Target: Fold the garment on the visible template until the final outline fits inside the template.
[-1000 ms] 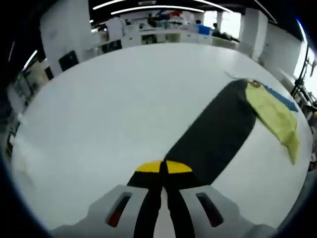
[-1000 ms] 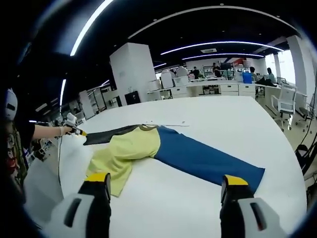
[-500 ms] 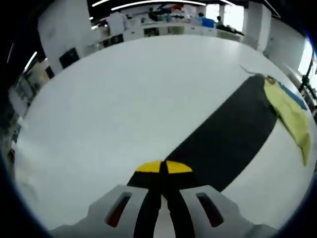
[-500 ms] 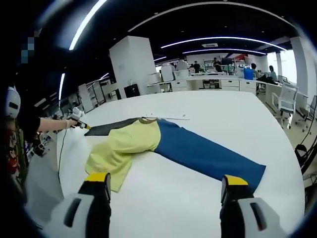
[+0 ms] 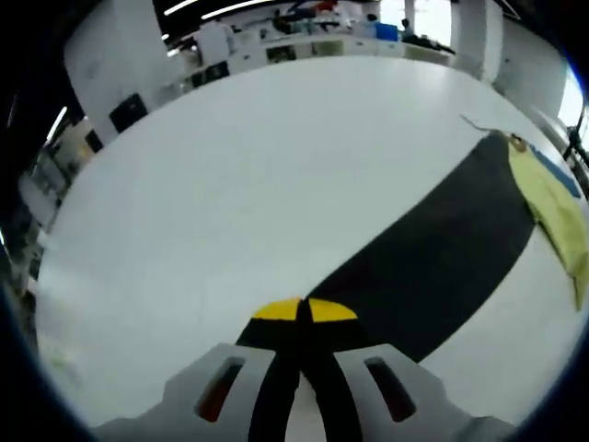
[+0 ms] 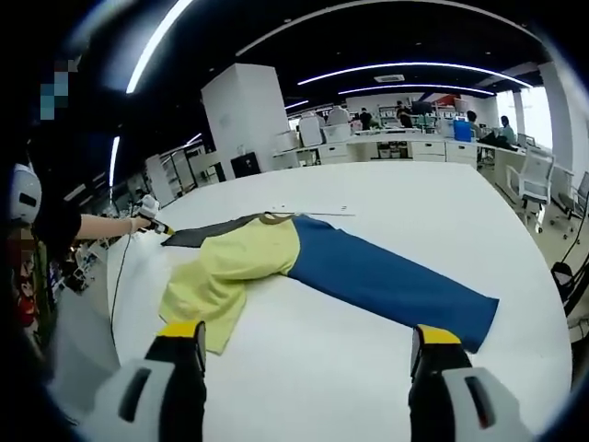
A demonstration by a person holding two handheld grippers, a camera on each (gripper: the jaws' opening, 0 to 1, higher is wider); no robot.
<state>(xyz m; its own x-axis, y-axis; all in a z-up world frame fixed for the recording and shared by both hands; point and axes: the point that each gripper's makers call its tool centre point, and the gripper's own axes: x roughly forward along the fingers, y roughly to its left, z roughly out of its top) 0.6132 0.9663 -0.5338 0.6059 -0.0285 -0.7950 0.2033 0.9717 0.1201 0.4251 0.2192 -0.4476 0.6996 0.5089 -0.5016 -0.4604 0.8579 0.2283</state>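
A large white bench (image 6: 386,368) carries a long garment (image 6: 304,267) laid out flat, made of three colour blocks: a black leg, a yellow middle part and a blue leg.

In the left gripper view, the left tool (image 5: 304,318) rises from the bottom edge with its two yellow-tipped jaws pressed together, pinching the near end of the black leg (image 5: 433,267). The black cloth runs away from the jaws in a broad band, diagonally toward the upper right, lying on the bench. At its far end it meets the yellow part (image 5: 557,207), which sits near the right edge, with a sliver of blue beside it. A thin cord or string trails off the garment near that junction. The rest of the white bench (image 5: 212,193) spreads out to the left.

In the right gripper view, the right tool (image 6: 308,345) stands with its jaws wide apart, holding nothing, above the bench on the near side of the garment. The blue leg (image 6: 391,281) stretches from the centre toward the right, ending not far beyond the right jaw. The yellow part (image 6: 225,272) lies crumpled to the left of centre, a flap of it reaching down toward the left jaw. Beyond it, the black leg (image 6: 202,233) extends left to the bench edge, where a person's outstretched hand holds the left tool (image 6: 161,227) closed on its end.

Behind the bench is an open office with desks, chairs, white pillars and strip lights on a dark ceiling.
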